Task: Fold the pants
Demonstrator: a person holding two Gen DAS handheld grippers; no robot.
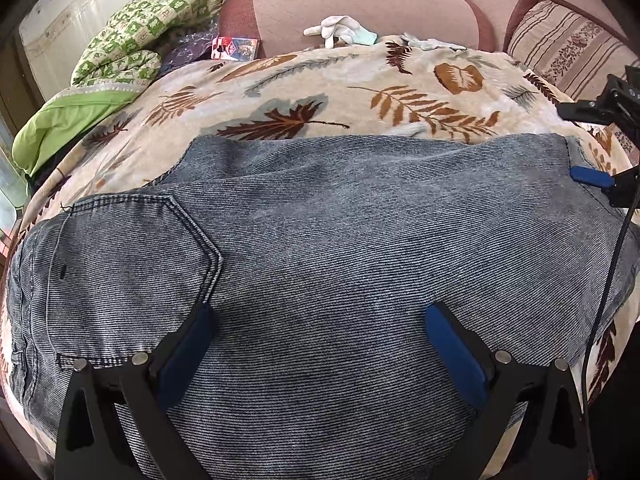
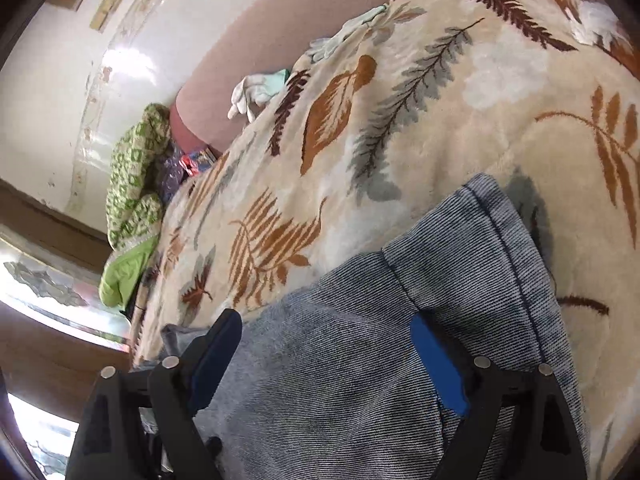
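Note:
Grey-blue denim pants [image 1: 340, 248] lie flat and folded across a leaf-patterned blanket [image 1: 320, 88], back pocket [image 1: 132, 248] at the left. My left gripper [image 1: 320, 312] is open, its blue pads just above the near part of the pants, holding nothing. In the right wrist view the hem end of the pants [image 2: 460, 264] lies on the blanket [image 2: 440, 120]; my right gripper [image 2: 326, 328] is open over it, empty. The right gripper also shows at the right edge of the left wrist view [image 1: 596, 178], by the pants' far right corner.
A green patterned quilt [image 1: 132, 44] is piled at the back left. White gloves [image 1: 340, 30] lie by the pink sofa back [image 1: 360, 8]. A striped cushion [image 1: 568, 44] is at the back right. A black cable [image 1: 612, 272] hangs at the right.

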